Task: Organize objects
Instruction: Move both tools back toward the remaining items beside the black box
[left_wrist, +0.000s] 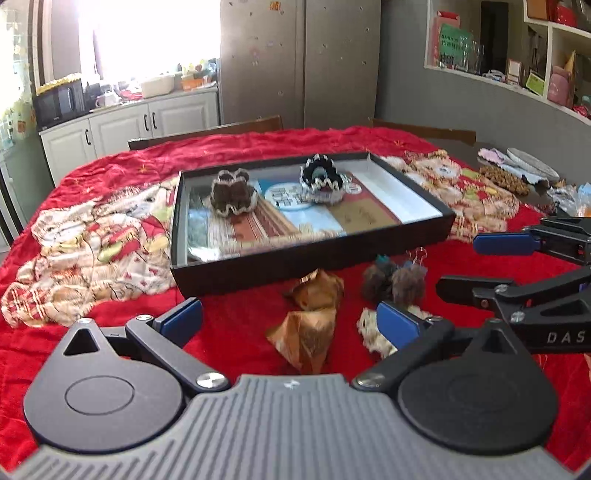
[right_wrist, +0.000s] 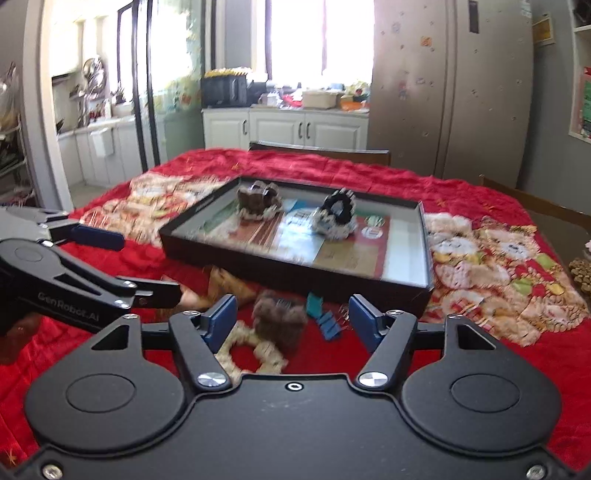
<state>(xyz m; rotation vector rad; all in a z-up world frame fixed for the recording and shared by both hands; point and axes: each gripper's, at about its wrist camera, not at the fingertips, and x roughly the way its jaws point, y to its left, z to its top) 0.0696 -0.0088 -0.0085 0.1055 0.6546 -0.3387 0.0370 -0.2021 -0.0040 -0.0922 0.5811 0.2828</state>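
A black shallow tray (left_wrist: 295, 264) (right_wrist: 280, 264) lies on the red cloth and holds a brown scrunchie (left_wrist: 232, 192) (right_wrist: 258, 199) and a black-and-white scrunchie (left_wrist: 323, 179) (right_wrist: 336, 216). In front of it lie two golden wrapped packets (left_wrist: 306, 332), a brown furry scrunchie (left_wrist: 391, 282) (right_wrist: 280, 321), a cream scrunchie (left_wrist: 373, 332) (right_wrist: 251, 354) and blue clips (right_wrist: 325, 317). My left gripper (left_wrist: 291, 317) is open above the packets. My right gripper (right_wrist: 291, 317) is open above the furry and cream scrunchies.
A red patterned cloth (left_wrist: 92, 221) covers the table. Beads and plates (left_wrist: 517, 173) lie at the far right edge. Chair backs (right_wrist: 317, 149) stand behind the table, with cabinets and a fridge beyond.
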